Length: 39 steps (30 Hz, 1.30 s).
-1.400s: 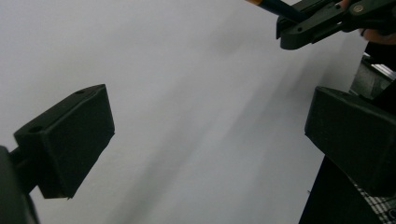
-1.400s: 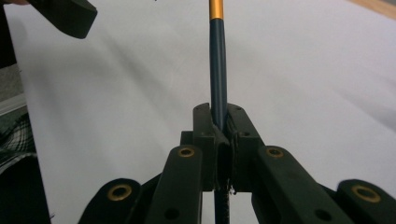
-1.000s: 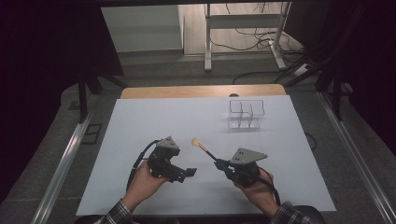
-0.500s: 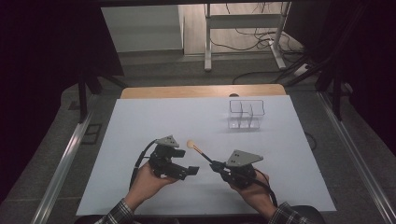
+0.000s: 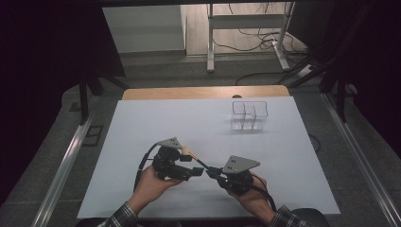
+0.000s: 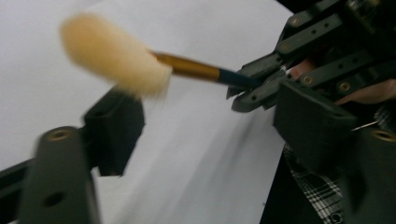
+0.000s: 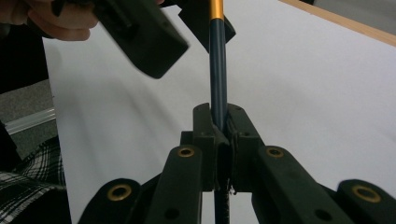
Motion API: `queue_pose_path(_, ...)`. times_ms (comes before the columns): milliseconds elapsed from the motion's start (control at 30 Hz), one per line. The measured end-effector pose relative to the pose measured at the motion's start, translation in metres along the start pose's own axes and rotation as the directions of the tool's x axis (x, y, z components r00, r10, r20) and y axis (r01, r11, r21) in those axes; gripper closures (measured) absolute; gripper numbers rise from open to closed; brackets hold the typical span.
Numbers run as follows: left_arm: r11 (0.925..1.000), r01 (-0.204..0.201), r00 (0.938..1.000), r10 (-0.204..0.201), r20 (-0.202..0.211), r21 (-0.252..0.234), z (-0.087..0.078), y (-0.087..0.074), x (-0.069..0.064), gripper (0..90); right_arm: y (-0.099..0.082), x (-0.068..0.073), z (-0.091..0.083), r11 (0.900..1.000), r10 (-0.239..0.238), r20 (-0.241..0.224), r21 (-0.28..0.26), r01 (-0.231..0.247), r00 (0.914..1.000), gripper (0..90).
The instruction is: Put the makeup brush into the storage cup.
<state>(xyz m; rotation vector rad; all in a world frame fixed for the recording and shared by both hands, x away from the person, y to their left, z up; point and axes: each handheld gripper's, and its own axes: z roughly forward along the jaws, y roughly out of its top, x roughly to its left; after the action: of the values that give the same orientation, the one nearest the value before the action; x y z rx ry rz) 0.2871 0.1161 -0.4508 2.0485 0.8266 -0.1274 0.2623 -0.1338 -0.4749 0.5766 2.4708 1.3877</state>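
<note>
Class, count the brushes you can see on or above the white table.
1. The brush is above the table's near edge, its handle clamped in the right gripper.

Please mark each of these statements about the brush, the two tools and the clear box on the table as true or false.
1. The right tool is shut on the dark handle of the brush. True.
2. The left tool already clamps the brush. False: its jaws have just been closing, but they stand apart on either side of the brush, not pressing it.
3. The brush has pale, fluffy bristles and a gold band. True.
4. The clear box holds the brush. False: the box stands apart, farther back on the white table.
</note>
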Motion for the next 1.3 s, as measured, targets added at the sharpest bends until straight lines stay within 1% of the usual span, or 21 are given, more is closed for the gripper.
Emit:
queue_pose_path(33, 0.9999, 0.009, 0.9999, -0.009, 0.008, -0.006, -0.001, 0.0, 0.001, 32.3, 0.0, 0.0, 0.0, 1.0, -0.001, 0.0, 0.0, 0.001, 1.0, 84.3)
queue_pose_path(167, 0.9992, 0.035, 0.9988, -0.034, 0.035, -0.018, -0.003, -0.001, 0.004, 44.6, 0.0, 0.002, 0.002, 1.0, -0.003, -0.01, 0.002, 0.003, 0.9999, 84.3)
queue_pose_path(367, 0.9979, 0.056, 0.9973, -0.054, 0.05, -0.032, -0.004, -0.002, 0.006, 50.0, -0.001, 0.003, 0.003, 1.0, 0.0, -0.023, 0.008, 0.0, 0.9997, 84.1)
queue_pose_path(600, 0.9963, 0.079, 0.9953, -0.076, 0.06, -0.036, -0.005, -0.004, 0.009, 60.3, -0.004, 0.003, 0.01, 0.9982, -0.001, -0.054, 0.06, 0.004, 0.9986, 83.5)
queue_pose_path(633, 0.9962, 0.079, 0.9944, -0.076, 0.073, -0.036, -0.005, -0.004, 0.01, 65.3, -0.004, 0.003, 0.011, 0.9976, -0.006, -0.059, 0.069, 0.01, 0.9983, 83.3)
queue_pose_path(667, 0.9945, 0.094, 0.9886, -0.088, 0.122, -0.047, -0.006, -0.004, 0.012, 72.4, -0.005, 0.004, 0.013, 0.9959, -0.014, -0.056, 0.088, 0.019, 0.9983, 83.2)
queue_pose_path(700, 0.9945, 0.094, 0.9886, -0.088, 0.122, -0.047, -0.006, -0.004, 0.012, 77.2, -0.005, 0.004, 0.013, 0.9959, -0.014, -0.056, 0.088, 0.019, 0.9983, 83.2)
queue_pose_path(733, 0.994, 0.097, 0.9842, -0.088, 0.154, -0.051, -0.006, -0.004, 0.012, 77.2, -0.005, 0.005, 0.014, 0.9955, -0.017, -0.053, 0.092, 0.021, 0.9985, 83.2)
queue_pose_path(767, 0.9947, 0.091, 0.9847, -0.083, 0.153, -0.048, -0.006, -0.004, 0.011, 82.8, -0.005, 0.005, 0.015, 0.9944, -0.019, -0.05, 0.103, 0.024, 0.9986, 81.9)
queue_pose_path(833, 0.9964, 0.077, 0.9875, -0.072, 0.14, -0.035, -0.006, -0.004, 0.01, 83.0, -0.005, 0.004, 0.016, 0.9933, -0.006, -0.054, 0.115, 0.013, 0.9985, 77.4)
queue_pose_path(900, 0.9973, 0.067, 0.9905, -0.064, 0.122, -0.028, -0.006, -0.004, 0.009, 83.1, -0.005, 0.004, 0.016, 0.9931, -0.016, -0.049, 0.115, 0.021, 0.9987, 66.9)
queue_pose_path(933, 0.998, 0.06, 0.9921, -0.057, 0.112, -0.022, -0.006, -0.004, 0.009, 83.0, -0.003, 0.004, 0.016, 0.9934, -0.009, -0.031, 0.114, 0.013, 0.9995, 53.6)
queue_pose_path(1000, 0.9984, 0.052, 0.9935, -0.049, 0.102, -0.022, -0.006, -0.004, 0.009, 83.1, -0.003, 0.003, 0.016, 0.9936, -0.003, -0.03, 0.113, 0.006, 0.9996, 49.4)
queue_pose_path(1033, 0.9987, 0.046, 0.9942, -0.044, 0.099, -0.02, -0.007, -0.004, 0.009, 83.0, -0.002, 0.0, 0.015, 0.9939, 0.021, -0.034, 0.109, -0.017, 0.9992, 39.8)
queue_pose_path(1100, 0.9991, 0.036, 0.9955, -0.035, 0.088, -0.02, -0.007, -0.003, 0.007, 83.1, -0.002, -0.001, 0.016, 0.9934, 0.041, -0.043, 0.109, -0.036, 0.9982, 35.9)
queue_pose_path(1133, 0.9993, 0.032, 0.9961, -0.03, 0.083, -0.019, -0.007, -0.003, 0.007, 83.0, -0.001, -0.004, 0.016, 0.9922, 0.069, -0.06, 0.108, -0.062, 0.9958, 31.8)
queue_pose_path(1167, 0.9995, 0.027, 0.9965, -0.025, 0.08, -0.018, -0.007, -0.003, 0.006, 83.1, -0.001, -0.006, 0.015, 0.988, 0.12, -0.09, 0.108, -0.11, 0.9887, 26.4)
queue_pose_path(1200, 0.9996, 0.024, 0.9969, -0.023, 0.075, -0.017, -0.007, -0.003, 0.006, 83.1, -0.001, -0.006, 0.015, 0.988, 0.12, -0.09, 0.108, -0.11, 0.9887, 26.4)
queue_pose_path(1233, 0.9998, 0.015, 0.9977, -0.015, 0.067, -0.009, -0.007, -0.002, 0.004, 83.0, 0.0, -0.007, 0.016, 0.9844, 0.145, -0.098, 0.115, -0.133, 0.9846, 19.6)
queue_pose_path(1267, 0.9998, 0.015, 0.9977, -0.015, 0.067, -0.009, -0.007, -0.002, 0.004, 83.0, 0.0, -0.007, 0.016, 0.9844, 0.145, -0.098, 0.115, -0.133, 0.9846, 19.6)
queue_pose_path(1300, 0.9999, 0.012, 0.9978, -0.011, 0.065, -0.008, -0.006, -0.002, 0.003, 83.0, 0.0, -0.005, 0.018, 0.9846, 0.131, -0.089, 0.128, -0.119, 0.9873, 14.6)
